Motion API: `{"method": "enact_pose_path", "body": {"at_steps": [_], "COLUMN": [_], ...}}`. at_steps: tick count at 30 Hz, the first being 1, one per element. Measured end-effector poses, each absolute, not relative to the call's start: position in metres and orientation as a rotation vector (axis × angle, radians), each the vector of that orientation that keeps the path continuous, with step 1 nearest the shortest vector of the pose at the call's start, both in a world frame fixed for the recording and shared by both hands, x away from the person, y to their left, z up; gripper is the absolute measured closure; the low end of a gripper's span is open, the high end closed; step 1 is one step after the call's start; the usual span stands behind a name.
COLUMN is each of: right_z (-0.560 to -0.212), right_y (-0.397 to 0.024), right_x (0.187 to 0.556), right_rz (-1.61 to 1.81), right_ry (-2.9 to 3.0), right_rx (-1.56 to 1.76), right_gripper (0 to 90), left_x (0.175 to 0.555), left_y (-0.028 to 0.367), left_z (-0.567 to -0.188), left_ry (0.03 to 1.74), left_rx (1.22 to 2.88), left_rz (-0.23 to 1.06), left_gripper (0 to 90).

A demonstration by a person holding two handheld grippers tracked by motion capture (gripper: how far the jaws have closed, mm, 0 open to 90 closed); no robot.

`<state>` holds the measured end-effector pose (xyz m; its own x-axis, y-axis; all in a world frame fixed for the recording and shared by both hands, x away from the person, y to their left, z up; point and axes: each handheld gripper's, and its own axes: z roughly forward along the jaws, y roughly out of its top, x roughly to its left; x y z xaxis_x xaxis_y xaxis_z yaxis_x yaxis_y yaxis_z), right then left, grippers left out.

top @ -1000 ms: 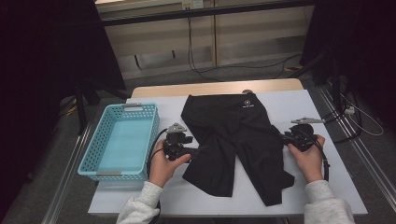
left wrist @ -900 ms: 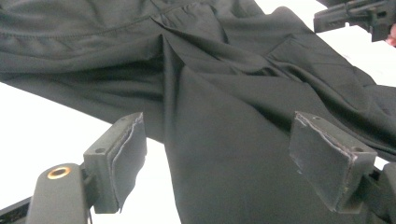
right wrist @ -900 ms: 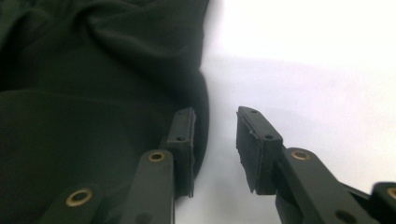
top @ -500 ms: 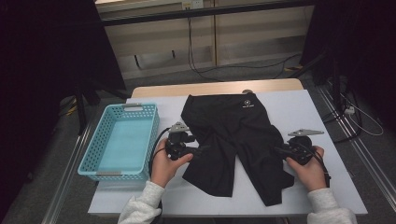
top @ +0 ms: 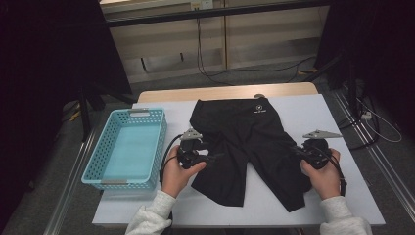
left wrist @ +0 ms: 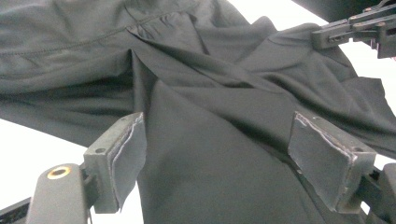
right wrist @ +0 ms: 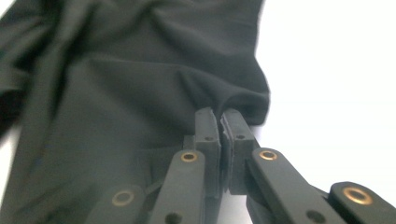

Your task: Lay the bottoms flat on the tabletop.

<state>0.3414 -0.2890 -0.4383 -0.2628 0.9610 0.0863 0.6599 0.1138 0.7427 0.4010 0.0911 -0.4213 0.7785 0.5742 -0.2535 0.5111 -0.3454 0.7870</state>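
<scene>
Black shorts (top: 249, 132) lie flat on the white table (top: 342, 196), waistband at the far side. My left gripper (top: 214, 156) rests at the outer edge of the shorts' left leg. In the left gripper view it (left wrist: 224, 154) stands open, its pads (left wrist: 128, 154) wide apart with the dark cloth (left wrist: 210, 93) lying between them. My right gripper (top: 296, 151) sits at the outer edge of the right leg. Its jaws have just been closing, and in the right gripper view it (right wrist: 220, 116) is shut on a pinched fold of the shorts (right wrist: 140, 93).
A light blue plastic basket (top: 147, 113) stands with nothing in it on the table's left end, close to my left hand. The table's wooden far edge (top: 225, 93) runs behind the shorts. Cables (top: 372, 122) trail off the right side.
My right hand has shifted slightly toward the near edge along the right leg, and its jaws have closed on the cloth. The left hand and the shorts have stayed put.
</scene>
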Motion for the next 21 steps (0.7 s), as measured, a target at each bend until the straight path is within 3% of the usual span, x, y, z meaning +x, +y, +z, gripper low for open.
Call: {"method": "enact_pose_path", "body": {"at_steps": [2, 7, 14, 21], "right_z": [-0.443, -0.443, -0.438, -0.436], "right_y": [-0.292, -0.292, -0.274, -0.245], "right_x": [0.342, 0.340, 0.337, 0.331], "right_rz": [0.953, 0.915, 0.996, 1.054], "right_ry": [1.993, 1.982, 2.092, 2.198], "right_rx": [1.594, 1.582, 1.465, 1.359], "right_gripper": [83.6, 65.5, 51.0, 45.5], "left_x": [0.400, 0.399, 0.400, 0.400], "left_y": [0.090, 0.086, 0.084, 0.086], "left_z": [-0.422, -0.422, -0.423, -0.423], "left_ry": [0.809, 0.792, 0.784, 0.787], "left_rx": [2.010, 2.016, 2.025, 2.031], "left_rz": [0.084, 0.075, 0.077, 0.075], "left_gripper": [20.1, 20.3, 20.3, 20.3]}}
